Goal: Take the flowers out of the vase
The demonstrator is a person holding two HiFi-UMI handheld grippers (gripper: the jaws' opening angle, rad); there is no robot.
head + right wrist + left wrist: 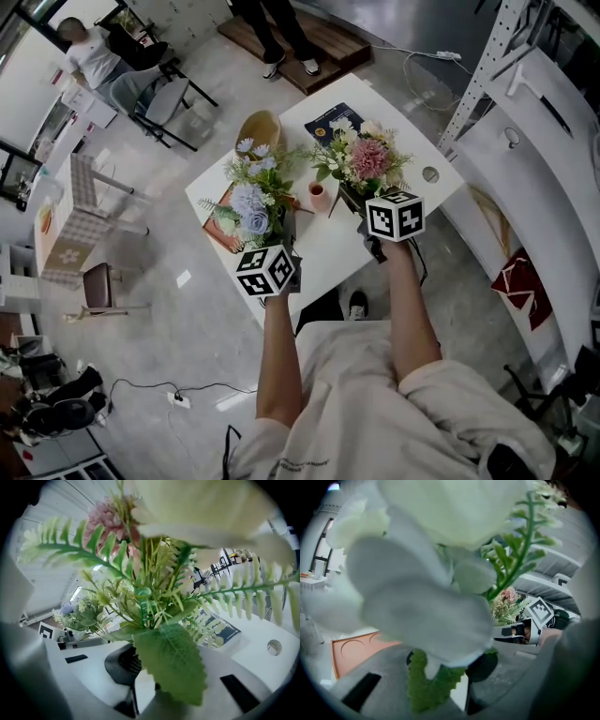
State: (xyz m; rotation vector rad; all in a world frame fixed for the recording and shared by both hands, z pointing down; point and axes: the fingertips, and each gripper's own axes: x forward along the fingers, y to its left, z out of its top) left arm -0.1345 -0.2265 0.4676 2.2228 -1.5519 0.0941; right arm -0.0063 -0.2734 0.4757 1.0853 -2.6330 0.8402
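Left claw (447,667) nearly closed, pinching the stem and a serrated leaf of the blue-and-white bouquet (248,202); blooms just ahead of and above the jaws, stems roughly upright. Under that bunch, an orange tray (217,236). Between the 2 bunches, a small pink cup (317,195), apart from both. Right claw (145,677) likewise narrowed onto the stems of the pink bouquet (366,159), long axis again near upright, heads leaning away from the hand. No vase made out beneath the foliage; progress hard to judge; probably a straight pull along the stems next, 1 bunch per hand. White tabletop (328,253) with a blue booklet (330,119); pale floor (187,309), a seated person (94,56) far left.
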